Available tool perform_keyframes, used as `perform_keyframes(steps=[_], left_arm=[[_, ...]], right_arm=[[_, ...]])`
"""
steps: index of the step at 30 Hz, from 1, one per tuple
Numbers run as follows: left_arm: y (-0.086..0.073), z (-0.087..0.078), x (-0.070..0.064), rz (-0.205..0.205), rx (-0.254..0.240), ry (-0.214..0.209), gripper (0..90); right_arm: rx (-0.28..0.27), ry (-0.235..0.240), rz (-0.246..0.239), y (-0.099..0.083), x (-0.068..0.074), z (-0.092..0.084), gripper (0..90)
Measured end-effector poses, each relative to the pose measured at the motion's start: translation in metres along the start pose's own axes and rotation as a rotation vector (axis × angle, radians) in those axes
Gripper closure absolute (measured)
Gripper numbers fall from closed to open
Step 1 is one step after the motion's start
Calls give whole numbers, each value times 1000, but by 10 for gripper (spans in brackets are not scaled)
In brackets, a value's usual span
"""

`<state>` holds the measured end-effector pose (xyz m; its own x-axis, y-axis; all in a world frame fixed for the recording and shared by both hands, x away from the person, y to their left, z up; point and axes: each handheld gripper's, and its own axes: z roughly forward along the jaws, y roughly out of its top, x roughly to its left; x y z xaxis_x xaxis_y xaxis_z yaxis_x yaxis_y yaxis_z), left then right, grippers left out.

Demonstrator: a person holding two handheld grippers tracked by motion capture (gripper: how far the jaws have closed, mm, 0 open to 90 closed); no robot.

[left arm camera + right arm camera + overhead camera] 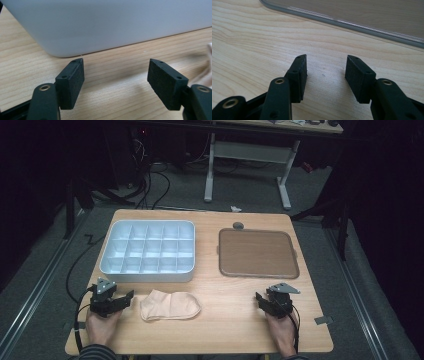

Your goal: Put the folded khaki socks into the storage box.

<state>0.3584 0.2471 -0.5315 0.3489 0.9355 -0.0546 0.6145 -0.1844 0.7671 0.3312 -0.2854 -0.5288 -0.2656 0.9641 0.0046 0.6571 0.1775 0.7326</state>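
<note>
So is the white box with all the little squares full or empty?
Empty. In the high view every compartment of the white box shows only its bare pale floor, and the sock lies outside it on the table.

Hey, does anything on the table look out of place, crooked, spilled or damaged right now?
Nothing stands out. The white divided box and the brown tray sit square on the table, the sock lies flat near the front edge, and nothing looks spilled or broken.
</note>
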Motion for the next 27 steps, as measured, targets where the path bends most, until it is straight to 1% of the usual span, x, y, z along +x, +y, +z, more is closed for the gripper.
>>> perform_keyframes(steps=[3,5,7,9,11,13,14,15,17,18,23,27], left_arm=[[1,-5,-2,4,-16,-26,305],[2,-9,-4,8,-11,-46,312],[2,-12,-7,12,-7,-56,328],[2,-14,-8,1,-8,-78,335],[2,-17,-10,3,-11,-94,337],[3,-21,-14,6,-13,-112,336],[3,-22,-16,1,-13,-122,336],[3,-23,-18,-13,-15,-142,335],[3,-24,-20,-29,-12,-167,332],[2,-24,-22,-31,-9,-175,331],[2,-23,-31,-6,4,-189,325],[2,-22,-39,19,9,-190,322]], right_arm=[[-9,8,4,0,1,-2,531],[-15,21,6,0,2,-3,540],[-8,22,6,1,4,-4,546],[-13,29,8,2,6,-6,549],[-19,39,14,3,9,-7,553],[-24,47,9,4,12,-8,556],[-26,54,4,5,15,-8,558],[-27,58,-1,6,17,-8,558],[-28,73,-9,6,22,-8,562],[-29,82,-15,7,24,-8,563],[-31,124,-46,8,41,-7,568],[-32,156,-73,10,54,-6,572]])
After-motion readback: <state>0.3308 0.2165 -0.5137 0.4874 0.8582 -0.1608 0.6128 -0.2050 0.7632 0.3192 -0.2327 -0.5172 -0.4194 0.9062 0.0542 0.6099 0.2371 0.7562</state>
